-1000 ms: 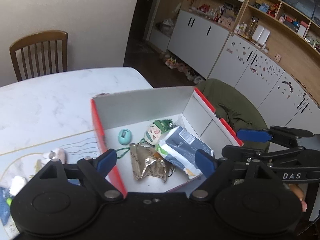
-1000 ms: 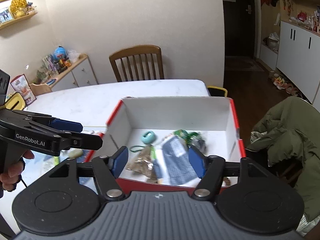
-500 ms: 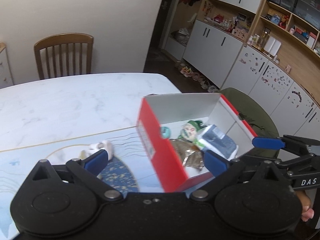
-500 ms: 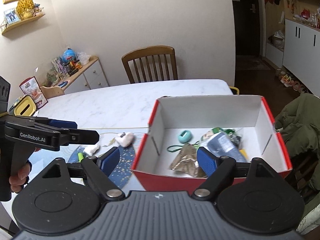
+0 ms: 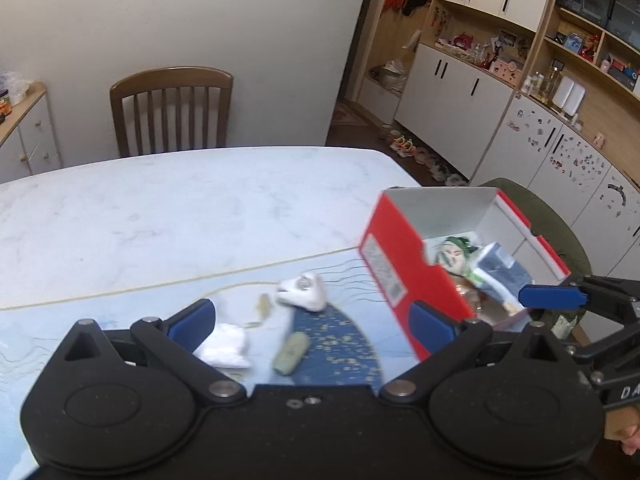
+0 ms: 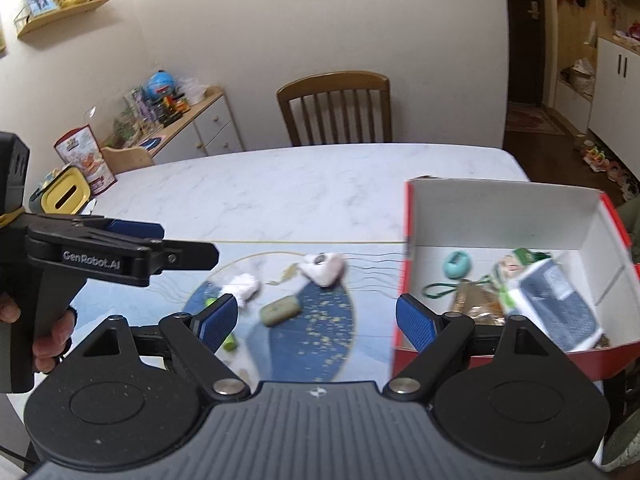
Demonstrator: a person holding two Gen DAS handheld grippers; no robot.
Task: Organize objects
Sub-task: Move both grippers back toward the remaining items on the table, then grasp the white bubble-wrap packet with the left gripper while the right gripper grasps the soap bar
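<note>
Left hand-held gripper (image 5: 312,320): jaws are spread wide and nothing is held; it is seen low in the left wrist view, above the loose items.
Right hand-held gripper (image 6: 316,318): likewise spread apart and empty, at the lower middle of the right wrist view.
Loose items: a white plush toy (image 6: 322,268), a crumpled white tissue (image 6: 244,286), a pale green bar (image 6: 279,311) and a small lime-green piece (image 6: 230,344) are scattered at the centre of the frame, apart from one another.
Box: a red shoebox (image 6: 496,216) with a white inside is set at the right of the frame; a teal oval gadget (image 6: 457,265), a foil wrapper and a blue-grey packet are already inside.
Handling: all loose items are judged light. The plush and tissue are expected to give under the pads, so a pinch across the middle is advised. The bar is probably stiff and smooth and is best taken across its short sides.
Surface: a white marbled bench (image 5: 180,208) is covered in front by a blue patterned mat (image 6: 332,320).
Room: a wooden chair (image 5: 172,110) is placed at the far edge; white cupboards are seen at the upper right.
</note>
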